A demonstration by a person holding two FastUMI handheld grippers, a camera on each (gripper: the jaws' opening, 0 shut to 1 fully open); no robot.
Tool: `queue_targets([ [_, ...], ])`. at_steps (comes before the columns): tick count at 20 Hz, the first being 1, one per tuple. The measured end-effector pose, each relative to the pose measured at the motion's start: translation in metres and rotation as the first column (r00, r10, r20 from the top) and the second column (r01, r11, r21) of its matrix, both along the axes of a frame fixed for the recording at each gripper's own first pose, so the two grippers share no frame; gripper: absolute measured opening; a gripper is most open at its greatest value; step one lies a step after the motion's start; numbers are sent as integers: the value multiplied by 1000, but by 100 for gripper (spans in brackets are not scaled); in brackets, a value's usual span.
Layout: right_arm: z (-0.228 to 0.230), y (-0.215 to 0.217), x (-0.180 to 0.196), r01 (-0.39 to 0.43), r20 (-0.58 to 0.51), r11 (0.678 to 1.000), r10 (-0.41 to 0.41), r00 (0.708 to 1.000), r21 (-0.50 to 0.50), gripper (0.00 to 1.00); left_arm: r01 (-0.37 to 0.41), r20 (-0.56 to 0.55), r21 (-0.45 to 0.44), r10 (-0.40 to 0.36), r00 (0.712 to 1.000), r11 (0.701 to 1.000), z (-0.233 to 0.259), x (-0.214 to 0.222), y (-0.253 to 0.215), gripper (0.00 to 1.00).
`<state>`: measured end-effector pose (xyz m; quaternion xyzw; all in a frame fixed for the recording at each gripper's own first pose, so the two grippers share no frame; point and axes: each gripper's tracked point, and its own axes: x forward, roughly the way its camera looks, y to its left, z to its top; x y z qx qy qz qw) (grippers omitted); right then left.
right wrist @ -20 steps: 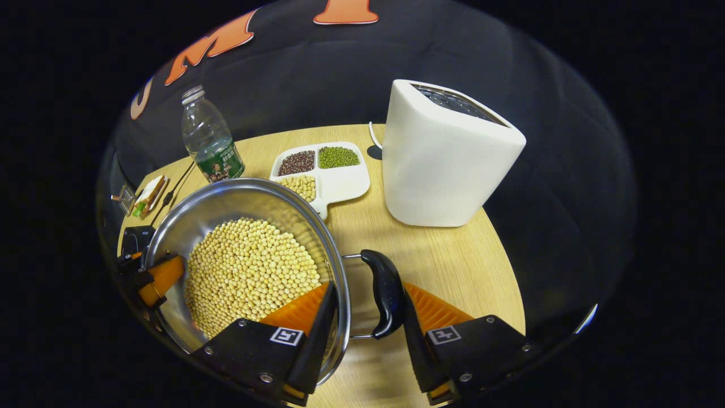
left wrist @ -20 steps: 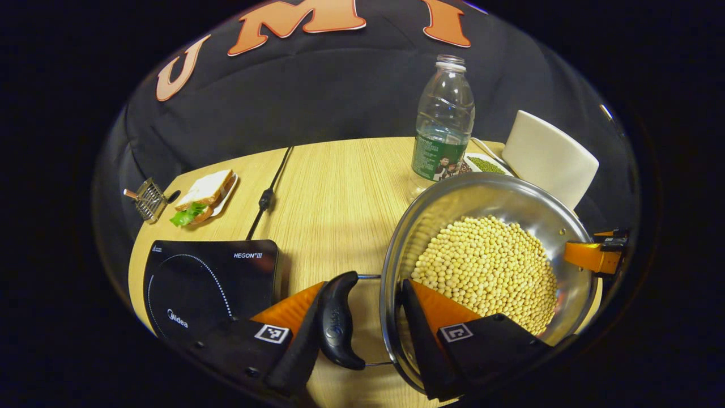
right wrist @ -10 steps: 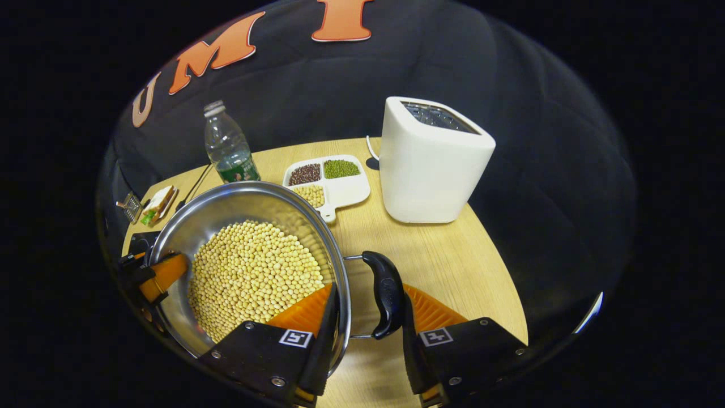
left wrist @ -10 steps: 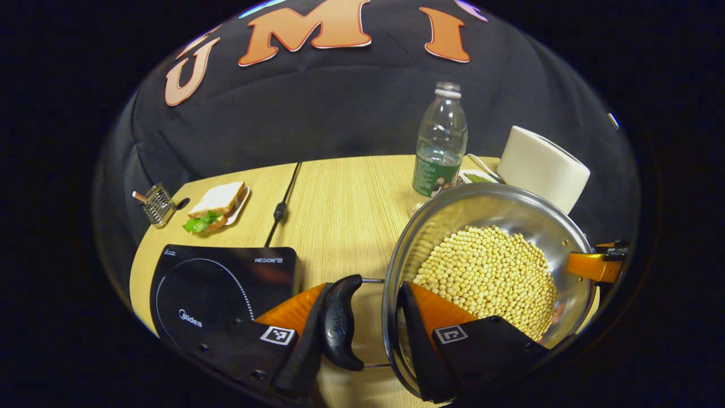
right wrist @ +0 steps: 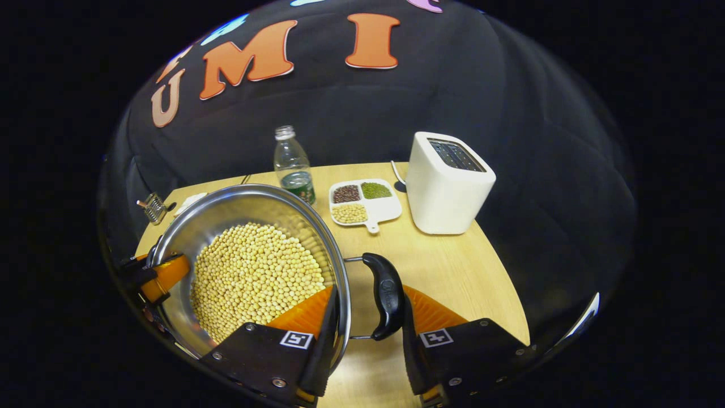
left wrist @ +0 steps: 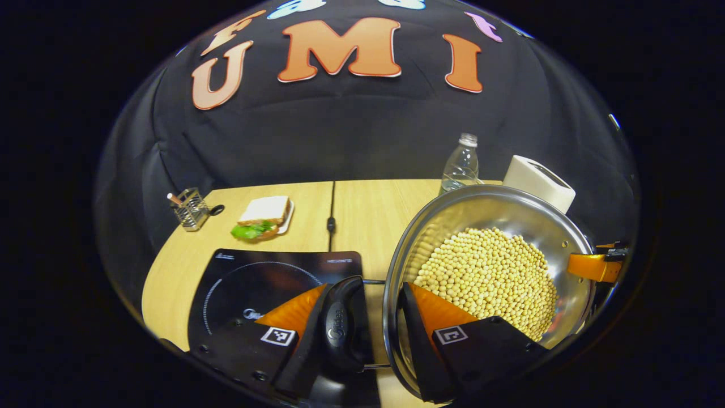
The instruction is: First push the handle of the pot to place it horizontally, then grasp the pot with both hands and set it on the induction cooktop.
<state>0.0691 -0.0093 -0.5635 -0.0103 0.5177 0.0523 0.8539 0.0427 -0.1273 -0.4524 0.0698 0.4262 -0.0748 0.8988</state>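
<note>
While both grippers clamp the round stainless-steel pot [left wrist: 493, 215] by its two sides, the pot hangs clear of the pale wooden table [right wrist: 453, 272], heaped with small yellow soybeans [right wrist: 255, 275]. Seen in the left gripper view, the left gripper [left wrist: 368, 340] has one finger outside the black curved side handle [left wrist: 340, 326] and the other inside the steel wall, so handle and rim sit squeezed between them. Below and to the left lies the flat black induction cooktop [left wrist: 255, 277] — the handle seems to hover over its near right corner, though the fisheye makes the overlap hard to judge. Beyond it a black power cord [left wrist: 331, 209] runs back across the table, with a sandwich on a small white plate [left wrist: 263, 212] and a little wire holder [left wrist: 190, 207] off to the left. The right gripper view shows the right gripper [right wrist: 368, 334] pinching the opposite black handle [right wrist: 388, 294] and the rim in the same way, one finger inside the pot among the beans. Farther back stand a clear plastic water bottle [right wrist: 291, 164], a white divided dish of sorted beans [right wrist: 362, 201] and a white toaster [right wrist: 447, 184] — all well apart from the pot.
</note>
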Motion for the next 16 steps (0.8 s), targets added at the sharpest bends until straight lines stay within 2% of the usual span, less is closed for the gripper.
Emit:
queue_targets([
  [3,-5,3,4,-36,26,999,35,999,20,54,-24,23,9,24,999,1000,30,-2,35,72],
  [4,-9,4,5,-48,30,998,48,998,28,50,-31,35,15,30,999,999,39,-3,49,72],
  [5,-13,5,6,-61,33,997,60,998,36,54,-40,44,21,39,998,999,47,-3,62,74],
  [7,-18,6,13,-86,39,995,84,996,51,54,-59,55,37,57,997,998,65,-7,83,74],
  [8,-18,6,12,-100,42,993,97,994,58,49,-69,57,45,66,996,997,75,-9,90,71],
  [9,-21,8,13,-112,41,992,110,993,65,49,-77,60,53,74,995,996,88,-12,93,75],
  [10,-24,10,12,-130,39,989,127,991,70,54,-87,62,59,83,995,994,98,-16,96,71],
  [11,-26,11,13,-141,39,987,139,990,77,54,-97,63,62,93,994,993,113,-25,93,77],
  [12,-27,11,19,-154,41,985,151,988,81,54,-106,65,65,102,993,992,126,-31,92,74],
  [14,-24,8,26,-178,46,980,175,984,85,54,-126,69,73,121,990,989,148,-42,102,74],
  [15,-24,8,27,-188,48,978,184,982,88,49,-137,72,78,132,989,987,159,-48,107,74],
  [16,-25,7,28,-194,47,976,191,981,93,54,-147,75,81,141,987,986,170,-53,111,74],
])
